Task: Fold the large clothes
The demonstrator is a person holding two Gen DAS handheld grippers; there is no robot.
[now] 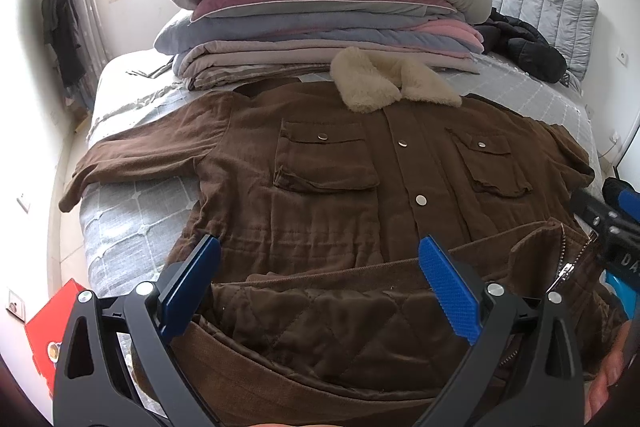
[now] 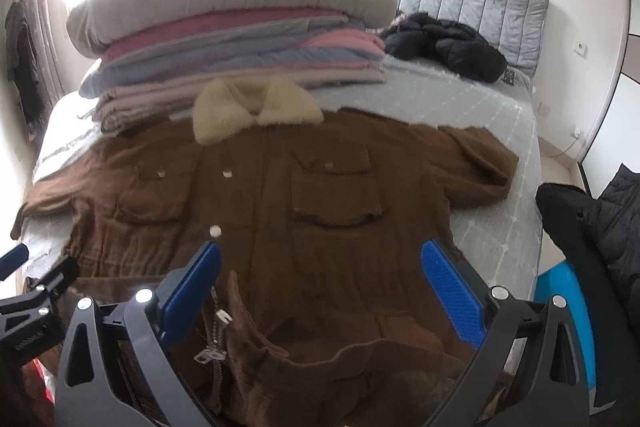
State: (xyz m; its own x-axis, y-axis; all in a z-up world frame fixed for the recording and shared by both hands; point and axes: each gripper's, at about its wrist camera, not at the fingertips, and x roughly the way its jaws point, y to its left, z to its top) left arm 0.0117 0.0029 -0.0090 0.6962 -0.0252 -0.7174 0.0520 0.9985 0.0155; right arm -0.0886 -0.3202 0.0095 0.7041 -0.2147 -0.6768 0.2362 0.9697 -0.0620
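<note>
Jacket (image 1: 320, 163) is flat on the bed (image 1: 120, 219), hem flipped up near both grippers, left (image 1: 320, 283) and right (image 2: 320, 283) both wide apart, so I'd pinch the hem corners evenly before folding.

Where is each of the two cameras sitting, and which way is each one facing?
Left wrist: on the left gripper, near the jacket's hem, facing the headboard; its open fingers, the right gripper at the right edge and some hand show.
Right wrist: on the right gripper, further right, same heading; its open fingers and the left gripper at the left edge.
Shared: jacket, fleece collar, stacked bedding.
</note>
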